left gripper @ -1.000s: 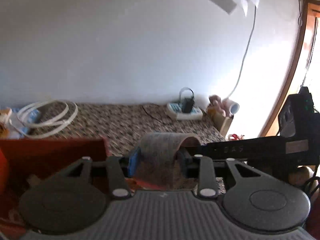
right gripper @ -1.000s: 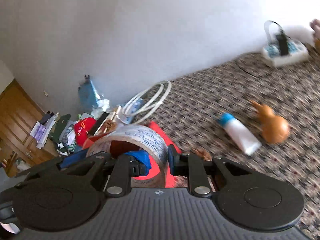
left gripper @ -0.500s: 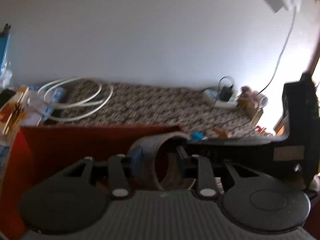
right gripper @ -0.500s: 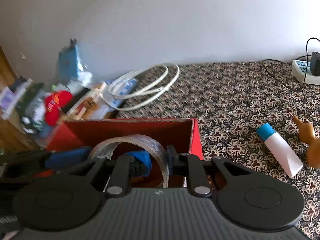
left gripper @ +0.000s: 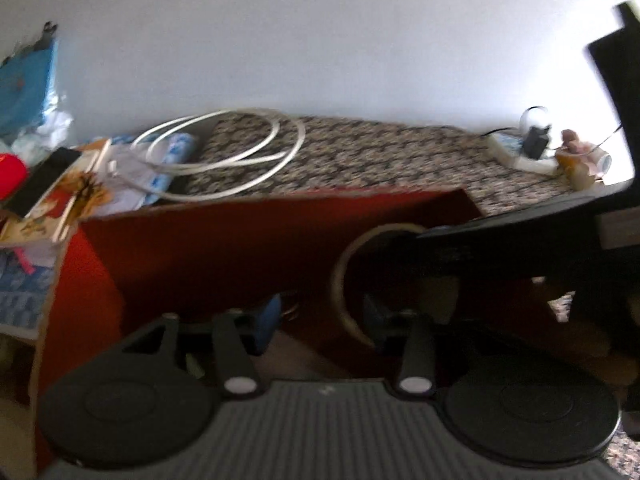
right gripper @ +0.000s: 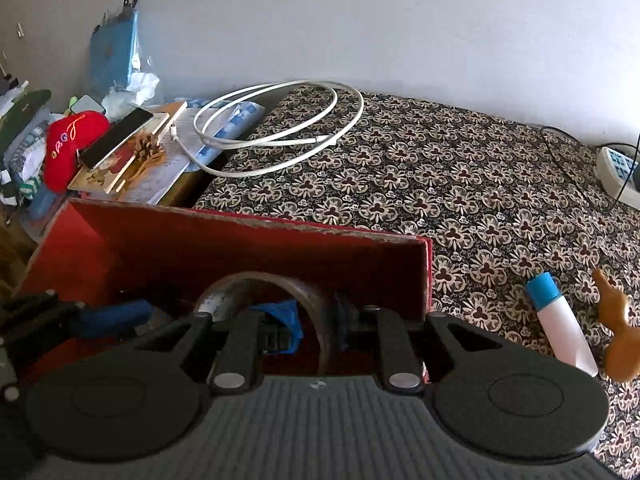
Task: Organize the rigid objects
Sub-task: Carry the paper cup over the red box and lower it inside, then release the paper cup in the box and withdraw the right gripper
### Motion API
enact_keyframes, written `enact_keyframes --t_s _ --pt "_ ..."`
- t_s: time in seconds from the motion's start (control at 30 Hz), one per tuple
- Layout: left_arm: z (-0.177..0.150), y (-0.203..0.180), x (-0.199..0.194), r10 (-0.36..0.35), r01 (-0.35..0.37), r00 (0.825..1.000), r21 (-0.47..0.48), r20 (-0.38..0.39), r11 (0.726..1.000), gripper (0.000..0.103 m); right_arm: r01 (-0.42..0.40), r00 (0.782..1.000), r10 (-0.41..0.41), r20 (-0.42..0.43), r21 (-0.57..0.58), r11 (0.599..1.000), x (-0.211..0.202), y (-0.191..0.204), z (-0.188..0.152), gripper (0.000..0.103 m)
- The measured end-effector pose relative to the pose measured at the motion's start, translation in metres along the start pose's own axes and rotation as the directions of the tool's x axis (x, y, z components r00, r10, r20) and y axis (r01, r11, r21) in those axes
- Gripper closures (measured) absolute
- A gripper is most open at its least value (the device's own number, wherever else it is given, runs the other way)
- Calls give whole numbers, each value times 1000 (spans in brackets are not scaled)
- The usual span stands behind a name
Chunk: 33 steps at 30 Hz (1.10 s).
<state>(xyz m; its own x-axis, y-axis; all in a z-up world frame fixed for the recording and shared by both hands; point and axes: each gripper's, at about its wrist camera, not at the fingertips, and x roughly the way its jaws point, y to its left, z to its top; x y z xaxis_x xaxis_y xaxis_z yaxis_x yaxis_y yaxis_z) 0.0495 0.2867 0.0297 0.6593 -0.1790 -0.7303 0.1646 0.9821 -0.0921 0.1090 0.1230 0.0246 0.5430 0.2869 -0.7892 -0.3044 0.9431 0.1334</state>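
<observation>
Step in hand: I judge this as setting the tape roll (right gripper: 264, 304) down inside the red box (right gripper: 248, 236); the release is not yet done.
Right gripper (right gripper: 316, 320): closed on the roll's band, 1 finger inside the ring and 1 outside, roll upright on edge and already below the box rim.
Left gripper (left gripper: 316, 316): fingers spread wide inside the same box, holding nothing that I can see; the view is blurred. The roll sits just ahead of its right finger.
Tape roll: inside the box, toward the right wall from my right gripper; I cannot tell whether it touches the floor.
How I would do it: lower until the roll rests, open just enough to free the band, then lift straight up so the inner finger does not drag the ring.
Risk: the 2 grippers are close together in the box; I would keep the left one clear.
Waiting: white tube (right gripper: 560, 324) and brown figurine (right gripper: 620, 332), right of the right gripper on the patterned cloth (right gripper: 460, 184).
</observation>
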Motion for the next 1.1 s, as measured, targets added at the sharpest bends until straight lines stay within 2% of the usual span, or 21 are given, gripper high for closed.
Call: enact_keyframes --t_s 0.1,0.2,0.33,0.43,0.67,0.9,0.97,1.1 --pt "1 3 1 -16 16 1000 -13 -11 1000 55 -18 1000 18 14 -17 1000 -1 1 -2 95" --pt "1 0 1 -8 8 1000 8 -14 1000 55 -76 996 74 55 31 997 -4 -10 -4 97" --pt "1 -1 2 -39 40 999 32 -25 999 54 -133 985 121 122 97 986 -10 -22 -9 97" --pt "0 -3 2 -73 75 997 69 -31 995 54 -151 981 131 146 131 980 -13 -25 -11 97" --pt "-6 -5 -4 -126 130 991 142 -42 981 52 -132 980 103 169 172 976 -30 -20 -30 93" --pt "-6 -10 -4 -79 82 996 147 -27 986 49 -121 979 82 184 210 970 -32 -23 -32 93" --pt "-6 -10 -4 -63 66 998 144 -22 987 45 -122 977 68 204 263 957 -37 -29 -37 93" --pt "-7 -16 -7 12 -10 1000 150 -14 989 44 -152 972 76 223 348 925 -49 -40 -47 93"
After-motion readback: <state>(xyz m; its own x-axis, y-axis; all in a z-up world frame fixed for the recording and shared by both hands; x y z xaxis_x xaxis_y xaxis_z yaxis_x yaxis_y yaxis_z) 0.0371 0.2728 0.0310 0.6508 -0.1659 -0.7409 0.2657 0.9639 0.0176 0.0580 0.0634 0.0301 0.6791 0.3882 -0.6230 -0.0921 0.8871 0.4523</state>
